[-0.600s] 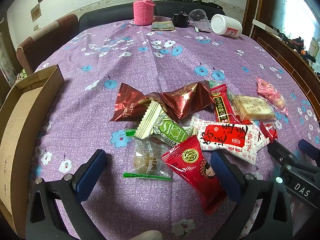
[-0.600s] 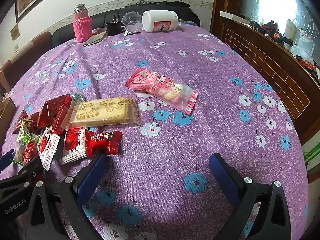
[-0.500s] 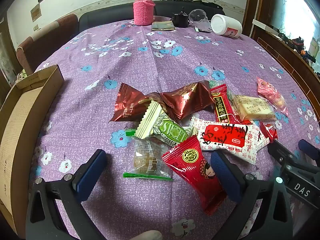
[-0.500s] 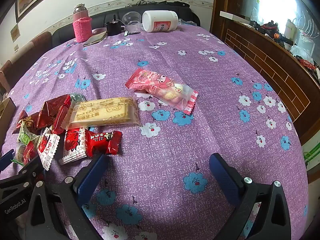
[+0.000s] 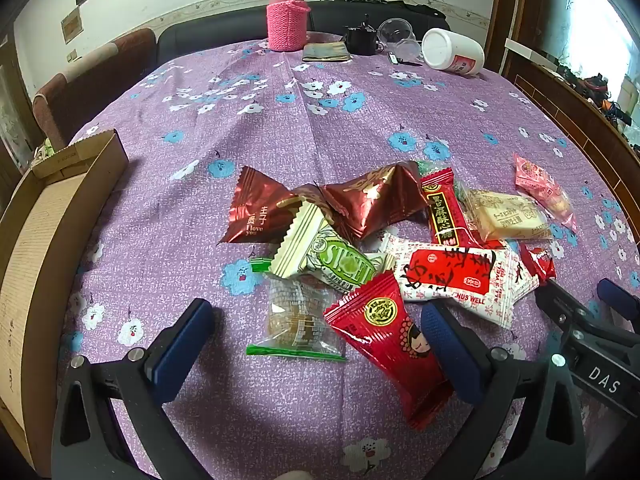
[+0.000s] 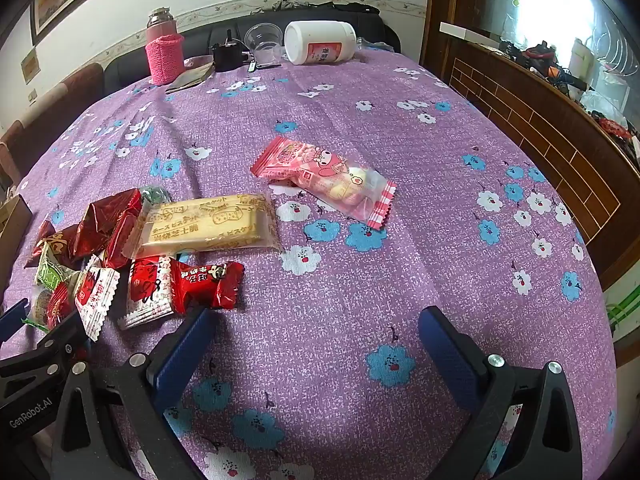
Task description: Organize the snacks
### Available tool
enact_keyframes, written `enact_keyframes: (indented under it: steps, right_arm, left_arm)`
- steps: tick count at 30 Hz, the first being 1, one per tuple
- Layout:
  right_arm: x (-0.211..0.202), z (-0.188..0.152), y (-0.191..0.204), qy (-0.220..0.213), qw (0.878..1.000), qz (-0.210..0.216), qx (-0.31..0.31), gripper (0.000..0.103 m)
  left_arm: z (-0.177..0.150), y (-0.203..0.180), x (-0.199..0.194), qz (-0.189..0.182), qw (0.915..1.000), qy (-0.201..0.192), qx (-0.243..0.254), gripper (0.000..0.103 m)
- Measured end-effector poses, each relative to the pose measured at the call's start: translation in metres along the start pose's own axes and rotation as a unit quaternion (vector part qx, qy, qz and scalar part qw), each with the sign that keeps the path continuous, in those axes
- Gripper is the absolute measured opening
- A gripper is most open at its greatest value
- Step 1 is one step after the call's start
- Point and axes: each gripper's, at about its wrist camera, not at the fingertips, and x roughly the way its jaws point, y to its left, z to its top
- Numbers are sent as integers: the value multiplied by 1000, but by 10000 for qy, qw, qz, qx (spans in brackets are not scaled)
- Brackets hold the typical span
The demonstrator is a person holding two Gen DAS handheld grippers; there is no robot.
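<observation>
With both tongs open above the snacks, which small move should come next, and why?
Probably lower the left tongs onto the red packet and close. Both tongs are open and empty, that packet lies nearest between the left fingers, and the cardboard box sits on that side. The right tongs hover over bare cloth.

Bare worktop [image 6: 420, 264] fills the frame's centre and right in the right wrist view — snack heap [image 6: 132, 252] crowds the left, pink packet [image 6: 324, 178] sits mid-frame.

snack pile [image 5: 360, 248] mid-table, box [image 5: 48, 240] left, flask [image 5: 286, 12] behind
</observation>
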Motion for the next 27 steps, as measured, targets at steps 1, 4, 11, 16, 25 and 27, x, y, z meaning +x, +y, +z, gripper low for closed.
enact_keyframes:
  steps: [1,4,11,16,25,27]
  right_arm:
    - [0,0,0,0,10000,0,0,102]
    - [0,0,0,1,10000,0,0,102]
    - [0,0,0,2,10000,0,-1,102]
    - [0,0,0,2,10000,0,0,102]
    - [0,0,0,2,10000,0,0,102]
    - [0,0,0,2,10000,-1,0,102]
  left_arm:
    - [0,0,0,0,10000,1,0,103]
    - [0,0,0,0,10000,1,0,103]
    - [-6,2,-6,-79,9999,59,135,103]
    - [-7,1,-6,-182,9990,289,289,103]
    - [-9,2,-9,-265,9985,268,391,103]
    - [-10,4,-11,-280,9985,267,378,103]
